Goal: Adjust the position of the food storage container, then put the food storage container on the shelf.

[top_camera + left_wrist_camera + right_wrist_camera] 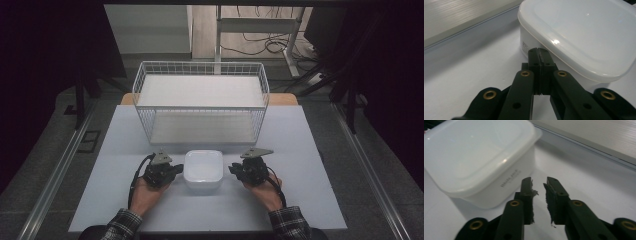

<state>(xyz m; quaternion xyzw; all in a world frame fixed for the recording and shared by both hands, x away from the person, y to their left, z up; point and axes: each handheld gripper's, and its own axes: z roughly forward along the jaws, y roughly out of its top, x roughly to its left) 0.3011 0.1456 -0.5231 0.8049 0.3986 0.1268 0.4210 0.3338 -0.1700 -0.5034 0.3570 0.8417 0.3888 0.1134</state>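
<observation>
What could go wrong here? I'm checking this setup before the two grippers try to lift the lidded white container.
The left gripper is shut, its tips against the white container just under the lid rim, so it may push rather than grip. The right gripper stands slightly open beside the wall, holding nothing. A one-sided nudge could slide the container toward the wire basket.

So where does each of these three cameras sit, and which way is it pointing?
High view: above the person's side, looking forward and down on the table, white lidded container and wire basket; both forearms, hands, left gripper and right gripper show.
Left gripper view: rides the left gripper, looking along its shut fingers at the container's side.
Right gripper view: rides the right gripper, fingers slightly apart, nothing between them.
All three share the container.
</observation>
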